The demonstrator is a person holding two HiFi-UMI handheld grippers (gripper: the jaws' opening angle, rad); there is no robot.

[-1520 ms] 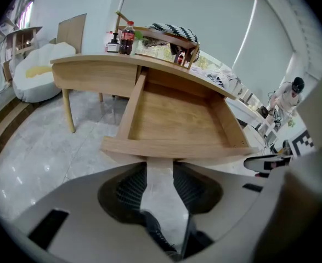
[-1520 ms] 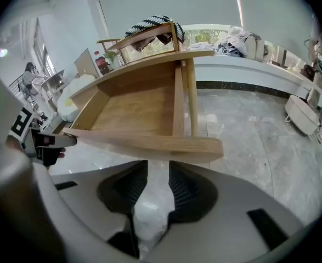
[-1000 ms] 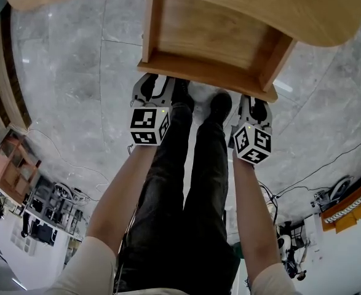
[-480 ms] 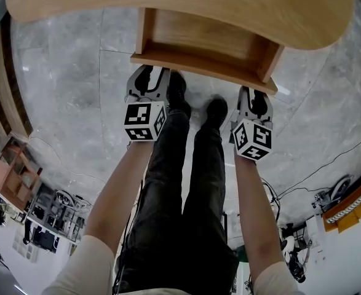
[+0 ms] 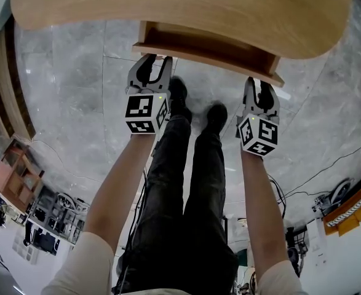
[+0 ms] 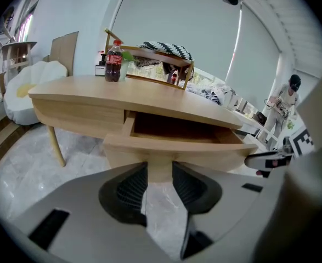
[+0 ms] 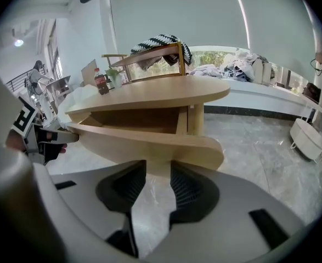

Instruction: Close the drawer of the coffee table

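Grey marble floor (image 5: pixel 75 85) is filling the whole head view. A light wood coffee table (image 5: pixel 180 11) is standing on it, with its curved top running across the far side of that view.

The drawer (image 5: pixel 211 57) is sitting under the tabletop on the table's near side. It is sticking out only partly, and a strip of its inside is showing dark in both gripper views. Its front board is facing the person.

The person's legs (image 5: pixel 180 183) in dark trousers are reaching down the middle, with black shoes (image 5: pixel 179 91) planted near the drawer front.

The left gripper (image 5: pixel 154 66) is sitting at the left end of the drawer front. Its jaws are standing apart and have just been closing a little. Only bare floor is showing in the gap, and the tips are meeting the lower edge of the front board. Nothing is being clamped.

The right gripper (image 5: pixel 260 90) is sitting at the right end of the drawer front, jaws apart too. Its tips are against the board edge and the gap is empty. Both bare forearms are stretching out towards the table.

A cola bottle (image 6: pixel 113 62) is standing upright on the far left of the tabletop.
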